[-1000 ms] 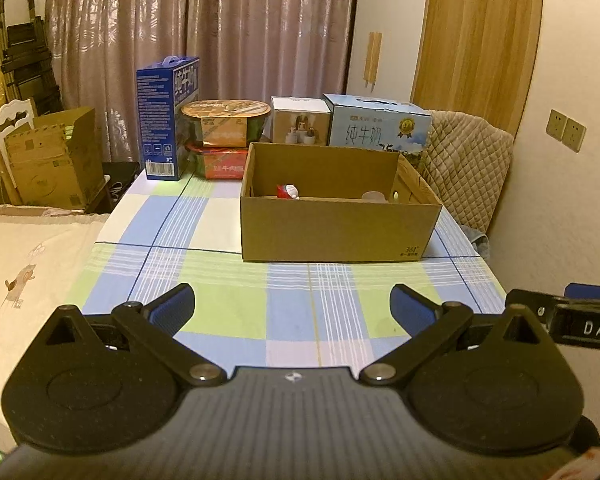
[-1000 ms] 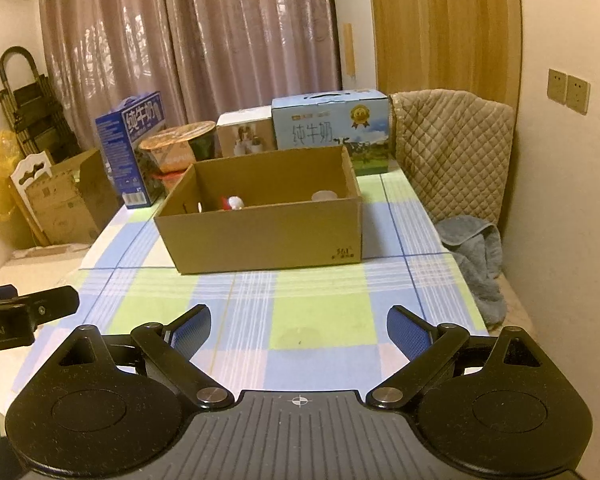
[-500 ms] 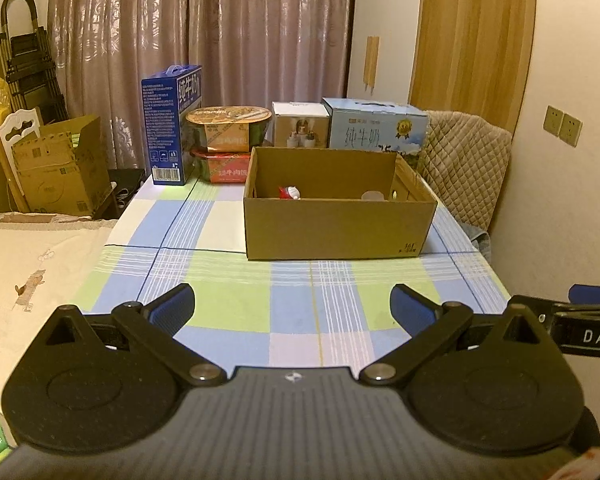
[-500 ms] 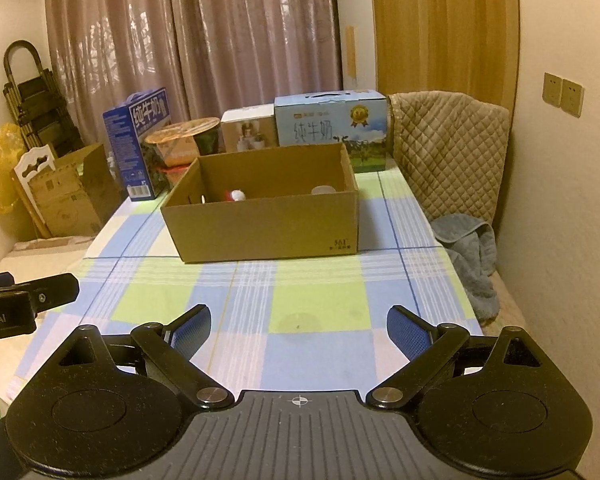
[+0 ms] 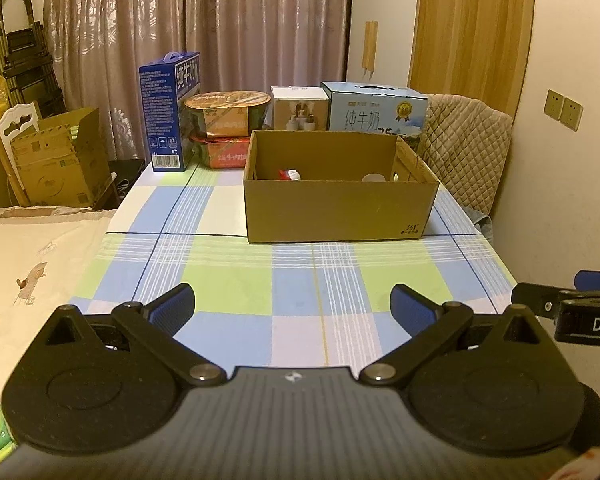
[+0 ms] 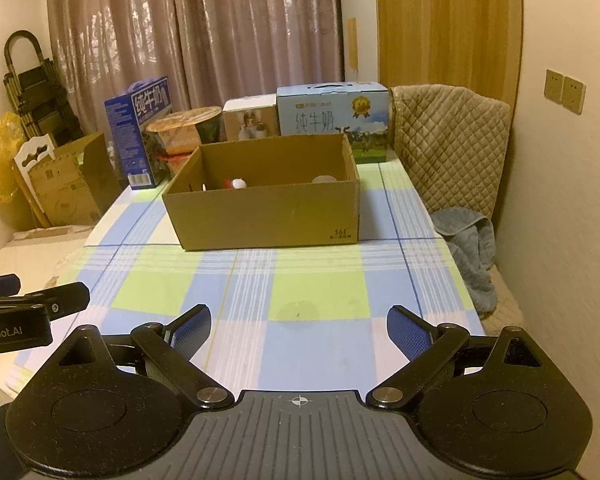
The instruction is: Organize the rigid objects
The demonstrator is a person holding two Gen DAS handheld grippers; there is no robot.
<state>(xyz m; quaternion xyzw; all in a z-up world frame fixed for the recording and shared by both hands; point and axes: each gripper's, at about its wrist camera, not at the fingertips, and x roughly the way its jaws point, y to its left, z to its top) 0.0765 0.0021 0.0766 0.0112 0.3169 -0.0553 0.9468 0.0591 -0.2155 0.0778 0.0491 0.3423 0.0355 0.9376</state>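
An open cardboard box (image 5: 340,212) (image 6: 268,216) stands on the checked tablecloth (image 5: 300,280) (image 6: 300,292), far ahead of both grippers. Inside it I see a red-and-white object (image 5: 290,175) (image 6: 236,183) and a white round object (image 5: 374,178) (image 6: 325,179); the rest of the inside is hidden by the front wall. My left gripper (image 5: 293,309) is open and empty above the near cloth. My right gripper (image 6: 299,330) is open and empty too. Each gripper shows at the edge of the other's view.
Behind the box stand a dark blue carton (image 5: 170,110), two stacked noodle bowls (image 5: 227,128), a small white box (image 5: 300,108) and a light blue milk carton (image 5: 378,112). A quilted chair (image 6: 448,144) and grey towel (image 6: 468,248) are right. Cardboard boxes (image 5: 56,160) sit left.
Both grippers have drawn back and risen a little, so the box looks smaller and farther. Both stay open and empty.
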